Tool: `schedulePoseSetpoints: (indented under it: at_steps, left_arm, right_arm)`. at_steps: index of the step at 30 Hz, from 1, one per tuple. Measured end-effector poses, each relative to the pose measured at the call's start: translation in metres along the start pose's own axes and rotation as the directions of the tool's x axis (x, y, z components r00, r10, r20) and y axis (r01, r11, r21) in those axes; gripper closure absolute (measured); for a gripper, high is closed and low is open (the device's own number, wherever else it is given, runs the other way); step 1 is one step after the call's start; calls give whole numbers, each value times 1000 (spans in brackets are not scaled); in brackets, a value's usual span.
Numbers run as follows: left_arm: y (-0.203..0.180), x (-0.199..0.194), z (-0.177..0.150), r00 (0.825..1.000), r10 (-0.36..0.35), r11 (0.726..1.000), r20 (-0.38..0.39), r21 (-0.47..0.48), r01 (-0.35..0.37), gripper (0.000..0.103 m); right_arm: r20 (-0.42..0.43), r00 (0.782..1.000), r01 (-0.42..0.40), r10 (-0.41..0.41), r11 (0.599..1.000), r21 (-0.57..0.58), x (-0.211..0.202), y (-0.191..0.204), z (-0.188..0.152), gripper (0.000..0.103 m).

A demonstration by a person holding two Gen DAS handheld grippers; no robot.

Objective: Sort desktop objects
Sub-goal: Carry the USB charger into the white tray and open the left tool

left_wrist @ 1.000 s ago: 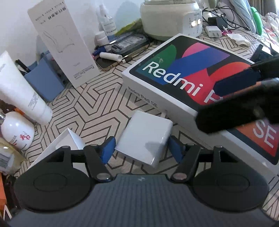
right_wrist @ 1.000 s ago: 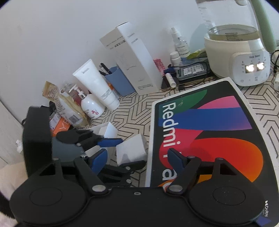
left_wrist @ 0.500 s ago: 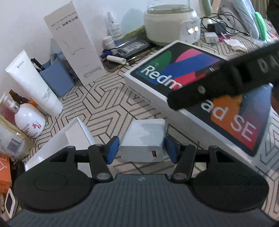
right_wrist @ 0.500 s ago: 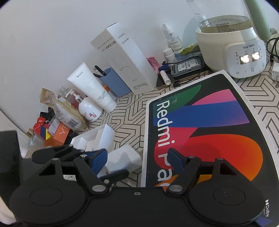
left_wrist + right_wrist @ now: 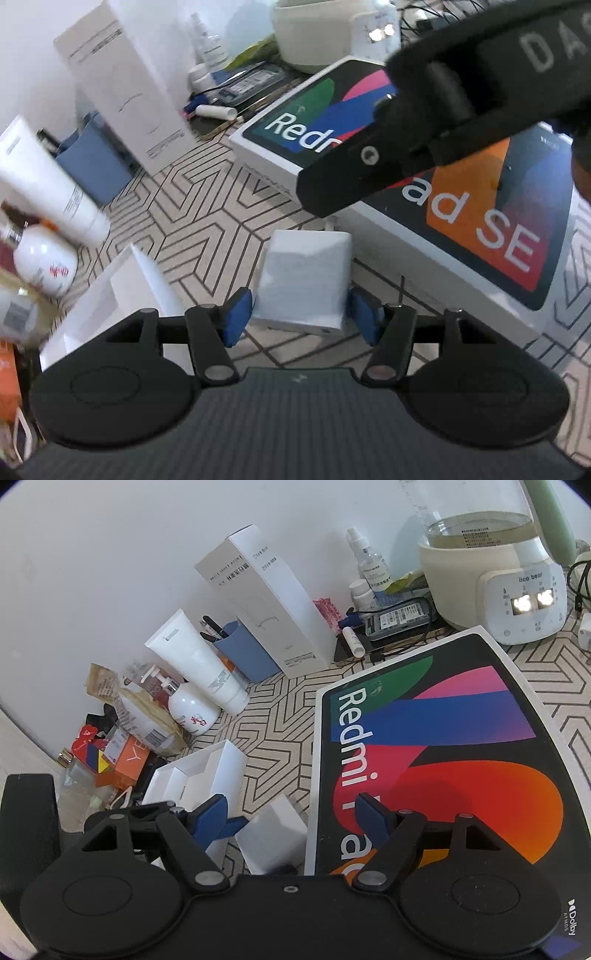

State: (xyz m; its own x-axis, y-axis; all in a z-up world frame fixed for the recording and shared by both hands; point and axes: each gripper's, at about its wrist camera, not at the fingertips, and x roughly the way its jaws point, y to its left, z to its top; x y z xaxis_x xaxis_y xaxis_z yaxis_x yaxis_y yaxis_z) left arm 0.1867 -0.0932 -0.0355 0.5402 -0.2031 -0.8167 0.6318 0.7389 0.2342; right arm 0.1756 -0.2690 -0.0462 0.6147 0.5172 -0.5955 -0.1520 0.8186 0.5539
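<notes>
My left gripper point(image 5: 300, 314) is shut on a white charger block point(image 5: 303, 275), held just above the patterned tabletop point(image 5: 207, 225). The charger also shows in the right wrist view point(image 5: 273, 834), with the left gripper's blue finger point(image 5: 231, 827) on it. An open white box point(image 5: 122, 291) with compartments sits just left of the charger; it also shows in the right wrist view point(image 5: 199, 775). My right gripper point(image 5: 291, 816) is open and empty, above the edge of the Redmi Pad SE box point(image 5: 436, 746). Its black body point(image 5: 443, 110) crosses the top right of the left wrist view.
A tall white carton point(image 5: 269, 613), blue pen cup point(image 5: 243, 650), white tube point(image 5: 199, 664) and pump bottle point(image 5: 190, 709) stand along the wall. A kettle base point(image 5: 491, 587) and small bottles point(image 5: 369, 572) are at the back. Clutter point(image 5: 122, 746) fills the left corner.
The left gripper closed on the charger, lifted it and turned it, now end-on toward the camera. The right gripper shifted slightly over the Redmi box and stayed open.
</notes>
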Motion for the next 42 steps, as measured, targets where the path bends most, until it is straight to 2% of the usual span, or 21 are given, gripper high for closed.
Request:
schedulePoseSetpoints:
  at_steps: [4,8,17,20,24,32,36,42]
  left_arm:
    - [3,2,4,999,-27,999,35,-30,28,47]
    - [-3,1,4,999,-6,1000,34,-10,7,49]
    - [10,-27,-11,999,-11,992,48,-123,17,49]
    - [19,-42,-14,998,3,988,61,-151,7,49]
    - [28,-59,-20,997,59,981,47,-187,-49,49]
    - [78,-75,-43,990,135,928,38,-356,-113,49]
    - [96,-60,-51,985,173,895,19,-420,-149,49]
    - [106,-33,-58,981,194,864,5,-475,-169,49]
  right_arm:
    - [1,1000,0,0,1000,5,-1,-1,0,22]
    - [2,1000,0,0,1000,9,-1,-1,0,22]
    - [7,1000,0,0,1000,14,-2,-1,0,22]
    - [5,1000,-2,2,1000,11,-1,0,0,22]
    - [4,1000,2,-2,1000,4,2,2,-1,22]
    - [-12,1000,10,-10,998,-57,8,18,-6,22]
    - [-2,1000,1,-1,998,-67,3,19,-5,22]
    - [10,1000,2,-1,999,-51,1,13,-3,22]
